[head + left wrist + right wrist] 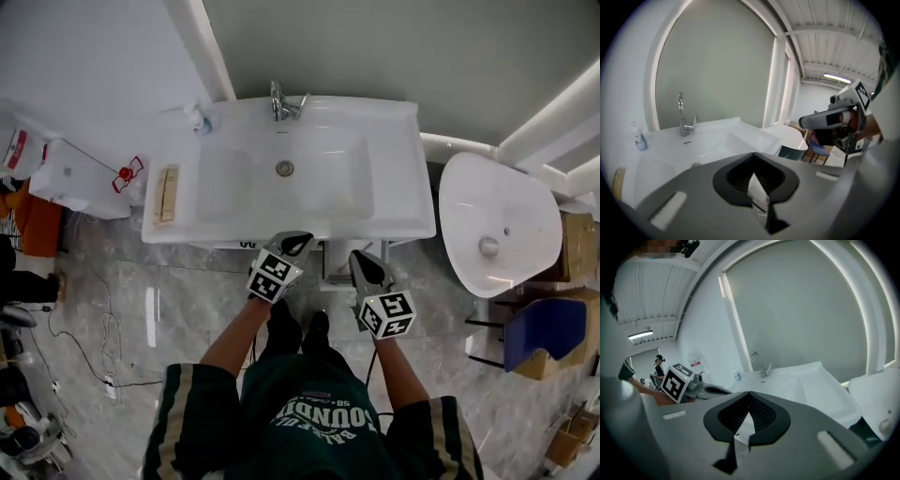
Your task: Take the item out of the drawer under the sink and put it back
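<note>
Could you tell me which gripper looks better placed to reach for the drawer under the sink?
Probably the left gripper: shut, it sits right at the front rim of the sink, while the right gripper, also shut, hangs further back. The drawer itself is hidden below.

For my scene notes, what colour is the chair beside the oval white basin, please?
The chair is blue; the head view shows it best.

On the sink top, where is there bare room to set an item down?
The right ledge, beside the basin, is bare. The left ledge is taken: a wooden tray, with a soap bottle behind it.
</note>
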Motion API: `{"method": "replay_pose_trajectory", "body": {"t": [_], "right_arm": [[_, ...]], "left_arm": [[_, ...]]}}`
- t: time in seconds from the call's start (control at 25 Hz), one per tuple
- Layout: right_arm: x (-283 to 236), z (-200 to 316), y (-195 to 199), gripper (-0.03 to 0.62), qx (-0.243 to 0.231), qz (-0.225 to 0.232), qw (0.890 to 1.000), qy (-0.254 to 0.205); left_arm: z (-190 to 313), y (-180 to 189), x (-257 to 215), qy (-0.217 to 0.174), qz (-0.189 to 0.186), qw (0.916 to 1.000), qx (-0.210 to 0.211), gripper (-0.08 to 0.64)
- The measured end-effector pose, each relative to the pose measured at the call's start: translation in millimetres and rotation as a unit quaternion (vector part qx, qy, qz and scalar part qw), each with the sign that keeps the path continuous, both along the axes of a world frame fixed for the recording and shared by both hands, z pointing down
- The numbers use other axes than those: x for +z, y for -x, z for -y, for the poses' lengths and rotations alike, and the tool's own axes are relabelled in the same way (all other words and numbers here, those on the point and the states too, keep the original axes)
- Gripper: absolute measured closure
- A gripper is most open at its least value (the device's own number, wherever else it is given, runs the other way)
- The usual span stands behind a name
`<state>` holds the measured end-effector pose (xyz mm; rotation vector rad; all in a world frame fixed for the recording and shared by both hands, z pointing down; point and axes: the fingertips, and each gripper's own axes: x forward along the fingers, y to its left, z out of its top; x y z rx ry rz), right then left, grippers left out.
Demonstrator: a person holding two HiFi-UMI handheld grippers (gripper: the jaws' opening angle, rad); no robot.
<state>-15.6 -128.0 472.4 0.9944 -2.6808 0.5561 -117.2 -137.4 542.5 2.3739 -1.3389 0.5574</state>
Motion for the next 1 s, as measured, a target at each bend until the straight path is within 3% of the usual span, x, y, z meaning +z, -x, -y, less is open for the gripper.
{"method": "replay_pose_trajectory", "body": {"t": [0.2, 0.52, 0.8, 1.0], "right_arm": [[-42.3, 10.2, 47.3, 0.589, -0.037, 0.01, 0.999, -0.039], [-95.0, 22.2, 88.0, 0.591, -0.062, 0.033, 0.993, -0.096], [-108.8, 24.2, 103.9, 0.59, -0.067, 0.037, 0.99, -0.119], [-109.2, 22.1, 110.7, 0.591, -0.076, 0.03, 0.989, -0.126]], "left_arm": [[-16.2, 63.7, -53.8, -0.05, 0.007, 0.9963, -0.07, 0.509], [-38.5, 139.3, -116.6, -0.115, 0.005, 0.9812, -0.155, 0.509], [-49.3, 178.9, -145.3, -0.146, 0.003, 0.971, -0.189, 0.509], [-49.6, 185.7, -147.2, -0.151, -0.001, 0.9696, -0.193, 0.509]]}}
